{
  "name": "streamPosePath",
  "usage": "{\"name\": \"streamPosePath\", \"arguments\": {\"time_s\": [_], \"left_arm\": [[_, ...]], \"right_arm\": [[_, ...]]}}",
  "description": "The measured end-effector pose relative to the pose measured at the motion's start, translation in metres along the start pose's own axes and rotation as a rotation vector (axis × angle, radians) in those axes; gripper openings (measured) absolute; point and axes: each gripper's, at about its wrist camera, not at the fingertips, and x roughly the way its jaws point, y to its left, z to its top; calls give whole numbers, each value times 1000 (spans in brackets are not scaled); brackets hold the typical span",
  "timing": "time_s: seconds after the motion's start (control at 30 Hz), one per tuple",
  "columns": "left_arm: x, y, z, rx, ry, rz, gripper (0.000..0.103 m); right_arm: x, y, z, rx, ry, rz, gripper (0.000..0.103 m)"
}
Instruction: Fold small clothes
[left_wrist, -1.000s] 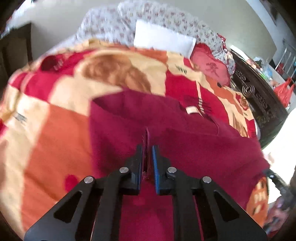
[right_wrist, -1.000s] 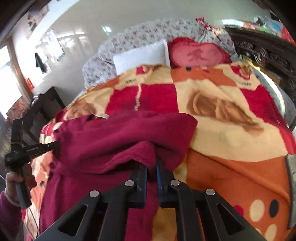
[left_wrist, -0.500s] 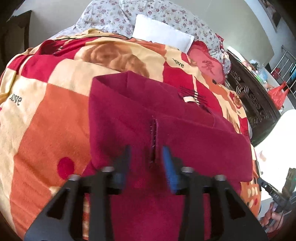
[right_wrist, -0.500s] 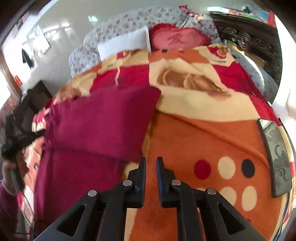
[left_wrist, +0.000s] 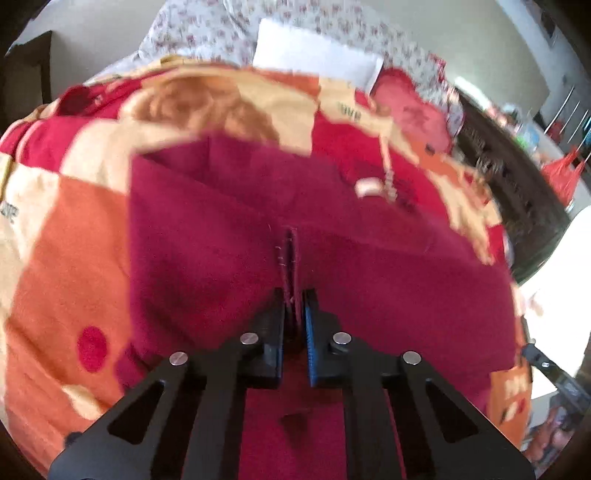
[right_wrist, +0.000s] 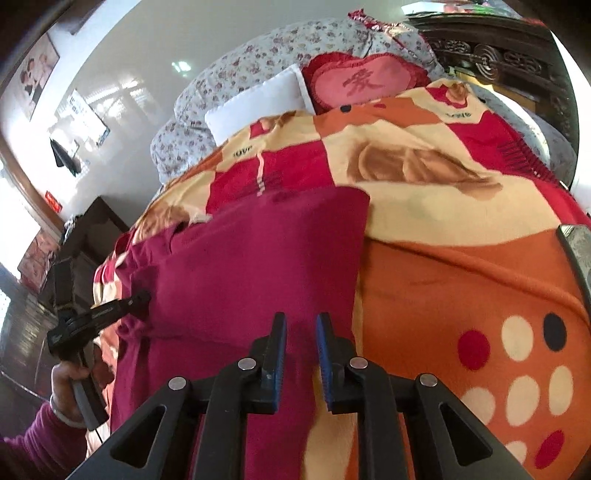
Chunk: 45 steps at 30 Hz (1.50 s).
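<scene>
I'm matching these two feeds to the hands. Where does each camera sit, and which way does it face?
Left wrist: on the left gripper, facing the headboard over the maroon garment; jaws pinch a fabric ridge.
Right wrist: on the right gripper, jaws open over the garment's right edge; the left hand shows.
Shared: garment, blanket, white pillow, heart cushion.

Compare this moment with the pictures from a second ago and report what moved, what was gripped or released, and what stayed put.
The right hand-held gripper let go of the dark red knit garment, whose raised fold now lies flat, and reopened over its near edge. The left hand-held gripper opened briefly, then pinched the garment's ridge again. The orange and red patterned blanket and white pillow stayed put.
</scene>
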Motion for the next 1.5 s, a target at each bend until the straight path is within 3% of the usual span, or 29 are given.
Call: {"name": "streamPosePath", "arguments": {"time_s": [0.13, 0.27, 0.47, 0.53, 0.6, 0.7, 0.83, 0.87, 0.9, 0.93, 1.1, 1.17, 1.27, 1.4, 1.5], "left_arm": [[-40, 22, 15, 0, -132, 74, 2], [-36, 51, 19, -79, -83, 74, 2], [-28, 43, 5, -96, -4, -51, 4], [-21, 30, 0, -46, 23, -51, 15], [-15, 21, -6, -16, 39, -47, 44], [-4, 9, -14, -3, 54, -69, 53], [16, 3, -16, -8, 77, -56, 53], [20, 1, -16, -6, 87, -54, 46], [21, -2, -16, 8, 85, -32, 15], [19, -5, -15, 22, 80, -17, 10], [-30, 0, 5, 31, -76, -48, 9], [-43, 12, 17, 14, -109, -26, 9], [-39, 33, 21, -36, -86, 21, 9], [-15, 44, 3, -48, -12, 68, 9], [-1, 42, -8, -26, 3, 109, 9]], "right_arm": [[5, 5, 15, -16, -21, -12, 16], [17, 10, 25, -5, -16, -15, 17], [24, 16, 24, 4, -4, 13, 17], [24, 15, 22, 11, 5, 14, 19], [24, 12, 19, 18, 8, 13, 22], [22, 9, 16, 32, 12, 19, 25], [20, 7, 13, 30, 17, 20, 27], [19, 7, 13, 30, 17, 20, 27], [19, 6, 13, 32, 16, 17, 28], [18, 6, 14, 33, 13, 13, 28], [14, 5, 21, 19, -13, -7, 29], [15, 7, 27, 8, -23, -19, 29], [23, 12, 36, 3, -32, -31, 29], [45, 24, 47, -46, -18, -47, 29], [80, 33, 53, -136, 39, -126, 29]]}}
